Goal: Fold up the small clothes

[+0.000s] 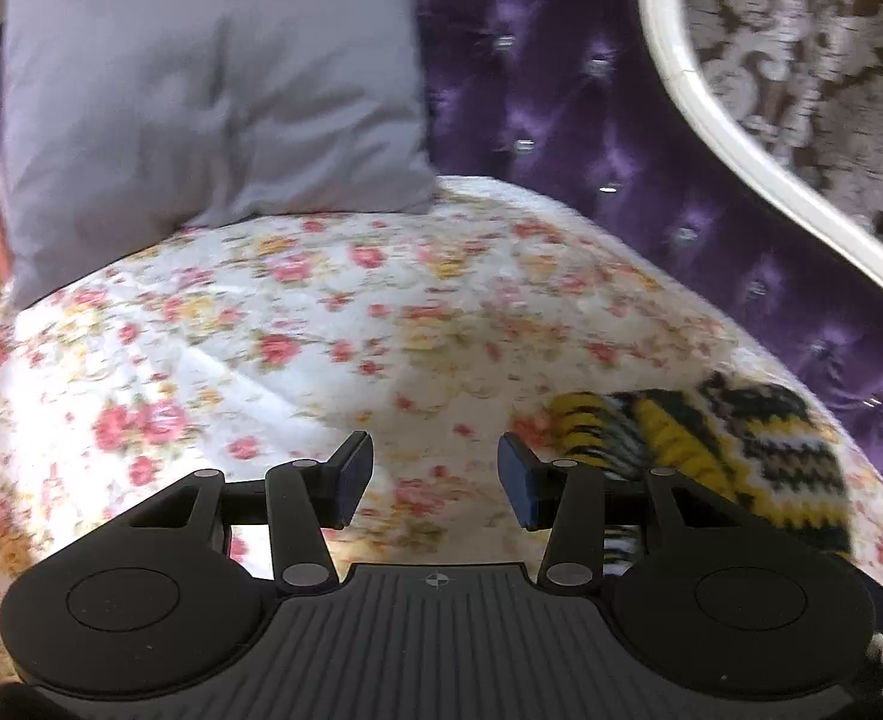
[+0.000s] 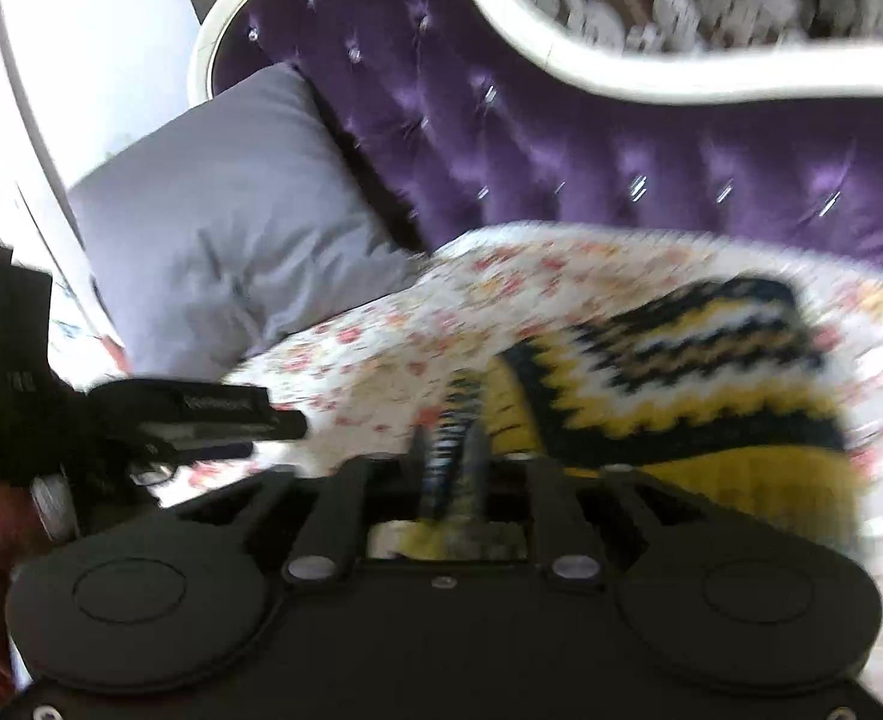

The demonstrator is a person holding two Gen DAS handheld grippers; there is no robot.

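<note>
A small knitted garment (image 1: pixel 735 456) in yellow, black and white zigzag lies on the flowered bed cover (image 1: pixel 297 324) at the right of the left wrist view. My left gripper (image 1: pixel 435 477) is open and empty, over bare cover just left of the garment. In the right wrist view the garment (image 2: pixel 681 384) spreads to the right, and my right gripper (image 2: pixel 450 450) is shut on its striped edge, which is bunched between the jaws. The left gripper's body (image 2: pixel 141 420) shows at the left of that view.
A grey pillow (image 1: pixel 201 90) leans at the back left of the bed. A purple tufted headboard (image 1: pixel 621 150) with a white curved frame (image 1: pixel 741 138) runs behind and to the right. The flowered cover fills the middle.
</note>
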